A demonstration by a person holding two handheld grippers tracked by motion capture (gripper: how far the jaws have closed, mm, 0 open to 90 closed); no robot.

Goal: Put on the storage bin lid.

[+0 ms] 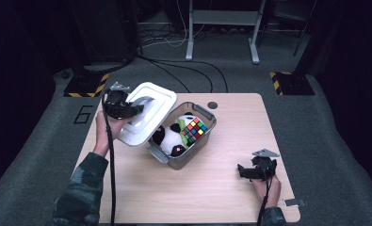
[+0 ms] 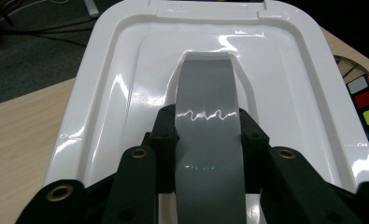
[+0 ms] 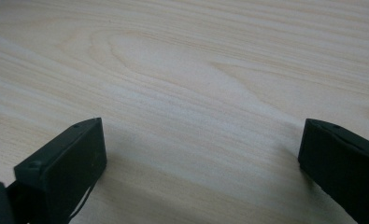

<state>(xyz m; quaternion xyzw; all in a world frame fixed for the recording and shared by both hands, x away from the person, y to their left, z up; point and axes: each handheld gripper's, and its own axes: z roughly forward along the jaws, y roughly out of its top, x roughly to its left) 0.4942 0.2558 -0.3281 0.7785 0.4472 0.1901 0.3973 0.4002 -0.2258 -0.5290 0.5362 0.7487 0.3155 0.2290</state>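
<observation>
At the left of the high view, the left tool [image 1: 127,107] is clamped on the grey handle [image 2: 208,140] of the white lid [image 1: 148,113], both pads squeezing the strap from its sides as the left gripper view shows. The lid hangs tilted, its near edge low and overlapping the left rim of the clear bin [image 1: 200,141], its far edge raised toward the back of the counter [image 1: 212,188]. The step in hand looks like taking the lid off and setting it aside, so the grip should stay firm: the handle is glossy and could slip if the pads ease. Carrying the lid up first and then off to the left, toward the bare wood beside the bin, would keep its low edge from catching the rim or the grey latch [image 1: 157,155]. Inside the bin sit a panda plush [image 1: 172,139] and a colour cube [image 1: 194,130], close under the lid's edge. At the right, the right tool [image 1: 242,172] rests low over the counter, well apart from the bin, its jaws apart with nothing between them.
</observation>
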